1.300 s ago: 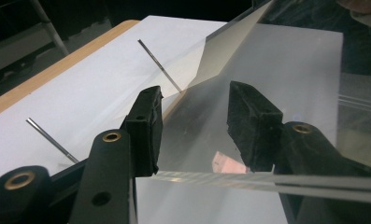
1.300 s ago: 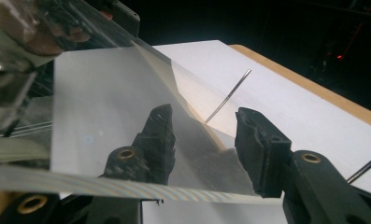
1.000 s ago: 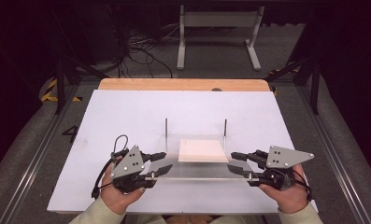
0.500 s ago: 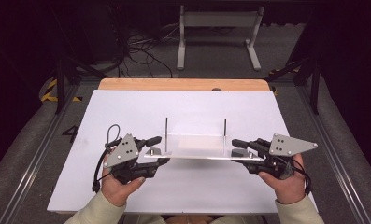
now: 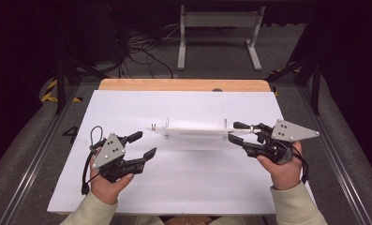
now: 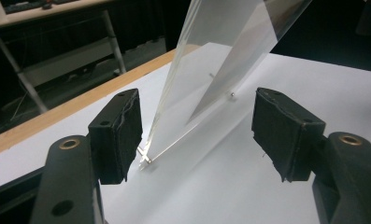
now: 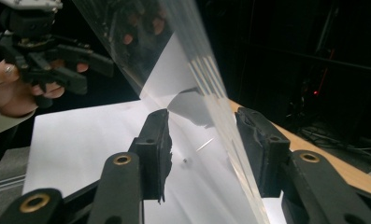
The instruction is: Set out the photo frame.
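Clear acrylic frame (image 5: 193, 131) tilted, between right tongs (image 5: 231, 131)' gaping jaws; left tongs (image 5: 145, 144) spread, apart.

A clear acrylic stand (image 5: 193, 132), made of transparent plates joined by small metal pins, stands on edge across the middle of the white table (image 5: 183, 187), running side to side. Its left end rests on the table while the plates rise tilted above it (image 6: 206, 70). Its edges catch light; its faces reflect (image 7: 183, 51).
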`<state>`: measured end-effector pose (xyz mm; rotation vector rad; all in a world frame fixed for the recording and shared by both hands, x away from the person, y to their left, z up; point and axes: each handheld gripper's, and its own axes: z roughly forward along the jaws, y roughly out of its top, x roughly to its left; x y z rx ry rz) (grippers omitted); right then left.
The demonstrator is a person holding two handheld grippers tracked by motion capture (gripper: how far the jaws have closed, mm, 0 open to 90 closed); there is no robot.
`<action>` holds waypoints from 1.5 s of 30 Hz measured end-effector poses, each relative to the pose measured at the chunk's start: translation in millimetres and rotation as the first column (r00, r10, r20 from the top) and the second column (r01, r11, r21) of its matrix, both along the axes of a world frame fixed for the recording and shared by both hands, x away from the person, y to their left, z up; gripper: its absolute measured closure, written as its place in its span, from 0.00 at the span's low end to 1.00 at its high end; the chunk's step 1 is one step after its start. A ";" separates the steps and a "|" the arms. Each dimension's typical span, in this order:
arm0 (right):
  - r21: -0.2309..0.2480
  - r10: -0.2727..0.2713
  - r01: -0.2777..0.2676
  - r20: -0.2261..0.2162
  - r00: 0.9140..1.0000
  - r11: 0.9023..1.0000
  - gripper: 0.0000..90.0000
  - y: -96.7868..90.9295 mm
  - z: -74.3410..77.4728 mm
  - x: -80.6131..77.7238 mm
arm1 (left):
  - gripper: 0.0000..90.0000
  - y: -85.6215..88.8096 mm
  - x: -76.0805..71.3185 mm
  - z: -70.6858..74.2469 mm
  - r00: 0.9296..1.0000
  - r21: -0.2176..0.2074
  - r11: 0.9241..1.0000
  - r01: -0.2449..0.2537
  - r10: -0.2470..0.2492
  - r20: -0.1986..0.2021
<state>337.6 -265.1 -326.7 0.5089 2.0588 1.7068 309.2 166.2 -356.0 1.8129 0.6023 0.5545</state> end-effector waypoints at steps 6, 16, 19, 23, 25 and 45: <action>0.030 -0.026 0.025 0.034 0.999 0.999 0.62 -0.1 1.8 12.5 | 0.38 6.3 -1.1 -7.7 1.000 0.006 1.000 -0.020 0.021 -0.017; 0.041 -0.066 0.064 0.045 0.997 0.997 0.62 0.7 8.7 31.1 | 0.38 17.8 1.2 -24.3 0.996 0.016 0.999 -0.047 0.048 -0.069; 0.042 -0.082 0.080 0.048 0.996 0.996 0.61 1.2 11.0 37.4 | 0.38 21.7 3.1 -27.3 0.995 0.007 0.998 -0.058 0.058 -0.079; 0.044 -0.101 0.099 0.046 0.994 0.994 0.61 1.7 13.0 42.5 | 0.38 22.7 5.1 -31.6 0.993 -0.006 0.999 -0.051 0.050 -0.103; 0.043 -0.119 0.117 0.047 0.992 0.992 0.61 1.6 14.3 46.3 | 0.38 21.9 6.3 -34.6 0.992 -0.002 0.999 -0.046 0.046 -0.117; 0.056 -0.180 0.179 0.023 0.983 0.982 0.60 4.4 21.6 78.1 | 0.38 19.7 12.7 -44.6 0.987 0.015 1.000 -0.025 0.027 -0.156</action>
